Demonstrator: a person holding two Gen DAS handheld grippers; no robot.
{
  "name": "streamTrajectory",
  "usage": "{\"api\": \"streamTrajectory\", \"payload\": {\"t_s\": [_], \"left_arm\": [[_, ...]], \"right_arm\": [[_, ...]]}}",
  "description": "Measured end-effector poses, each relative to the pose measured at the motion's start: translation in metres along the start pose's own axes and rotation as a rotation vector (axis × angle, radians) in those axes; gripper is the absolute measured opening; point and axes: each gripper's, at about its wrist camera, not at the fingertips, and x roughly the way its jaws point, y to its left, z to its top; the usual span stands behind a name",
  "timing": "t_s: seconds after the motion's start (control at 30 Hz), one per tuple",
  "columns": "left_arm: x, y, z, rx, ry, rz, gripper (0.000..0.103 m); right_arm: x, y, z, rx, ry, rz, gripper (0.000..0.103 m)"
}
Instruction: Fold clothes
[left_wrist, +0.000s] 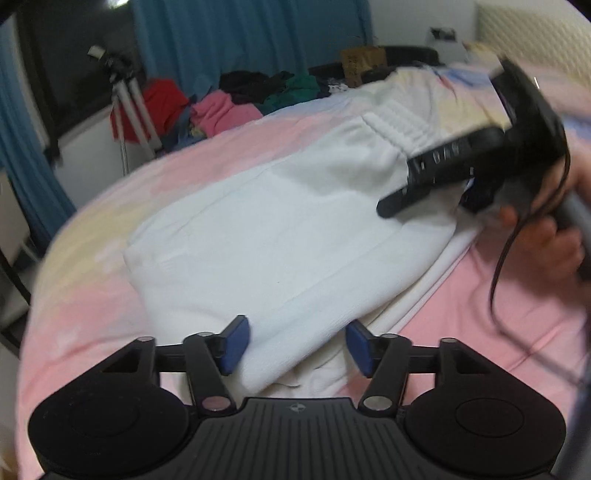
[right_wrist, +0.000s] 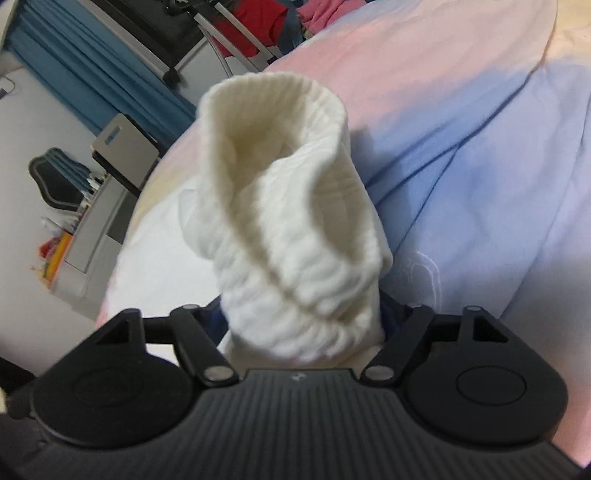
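One white sweater (left_wrist: 280, 236) lies on the bed (left_wrist: 92, 295), partly folded: body doubled over, sleeve not yet laid in, its ribbed cuff (right_wrist: 291, 236) pinched in the right gripper (right_wrist: 306, 332), the left gripper (left_wrist: 297, 345) wide apart and empty over the near edge.

The right gripper (left_wrist: 391, 208) is motion-blurred in the left view, its fingertips hard to make out; the hand (left_wrist: 550, 236) holding it runs off the frame's right edge. In the right view the ribbed cuff (right_wrist: 295, 236) hides both blue pads (right_wrist: 393, 319) almost wholly. The clothes pile (left_wrist: 236, 99) is too soft to sort into garments.
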Motion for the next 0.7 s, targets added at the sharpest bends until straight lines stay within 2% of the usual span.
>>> {"api": "streamTrajectory", "payload": {"t_s": [0.07,0.17,0.2,0.3,0.4,0.43,0.57,0.63,0.7], "left_arm": [[-0.011,0.013,0.003,-0.099,-0.034,-0.030,0.075],[-0.028,0.036,0.005,-0.251,-0.117,-0.063,0.084],[-0.034,0.044,0.005,-0.303,-0.151,-0.072,0.087],[-0.030,0.067,0.001,-0.488,-0.167,-0.032,0.089],[-0.012,0.088,-0.011,-0.648,-0.104,0.026,0.088],[-0.006,0.096,-0.016,-0.707,-0.079,0.022,0.088],[0.018,0.118,-0.036,-0.920,0.020,-0.068,0.083],[0.023,0.123,-0.043,-0.985,0.034,-0.120,0.084],[0.025,0.126,-0.048,-1.011,0.039,-0.143,0.083]], "right_arm": [[-0.006,0.003,0.001,0.007,-0.021,-0.001,0.058],[-0.016,0.004,-0.002,0.021,-0.052,0.002,0.048],[-0.020,0.005,-0.003,0.019,-0.061,0.001,0.047],[-0.028,0.008,-0.007,0.004,-0.088,-0.006,0.044],[-0.027,0.004,-0.004,-0.006,-0.097,-0.013,0.044],[-0.027,0.002,-0.004,-0.001,-0.097,-0.013,0.044],[-0.024,-0.002,-0.006,0.010,-0.097,-0.016,0.044],[-0.022,-0.003,-0.007,0.014,-0.098,-0.018,0.044],[-0.019,-0.001,-0.007,0.019,-0.098,-0.021,0.044]]}}
